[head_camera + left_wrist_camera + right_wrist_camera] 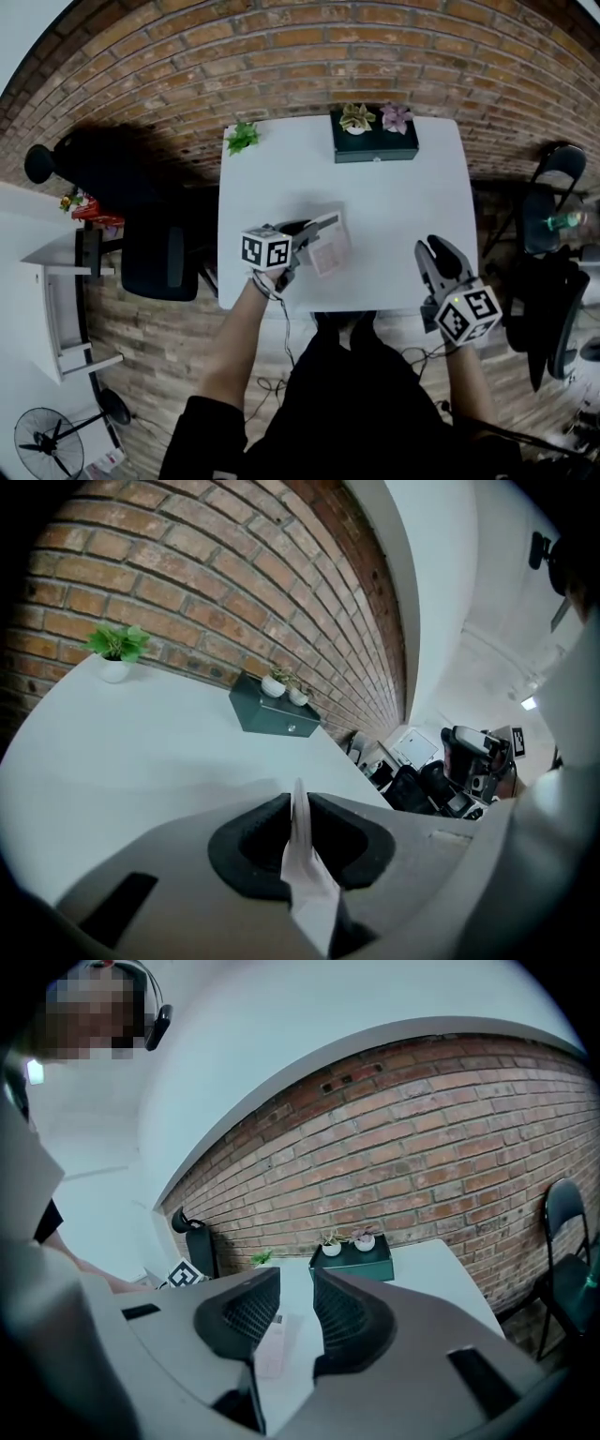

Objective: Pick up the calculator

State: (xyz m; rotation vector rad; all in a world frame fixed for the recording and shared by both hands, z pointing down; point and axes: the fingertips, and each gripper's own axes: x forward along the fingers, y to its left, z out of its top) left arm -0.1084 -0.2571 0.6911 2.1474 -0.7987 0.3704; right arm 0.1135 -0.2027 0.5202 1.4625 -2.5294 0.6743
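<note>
Pinching the flat white plastic calculator (330, 251) by its left side, the left hand-held gripper (304, 240) holds it over the white worktop's (403, 202) front edge. The right hand-held gripper (439, 257) is open and farther away.

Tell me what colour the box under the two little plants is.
The box is dark green, clearest in the head view.

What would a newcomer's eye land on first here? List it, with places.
The white calculator clamped edge-on in the left tool, above the near part of the white table. Next, the dark green box carrying two small potted plants at the table's far edge, against the brick wall. The right tool hangs open and empty at the near right edge.
</note>
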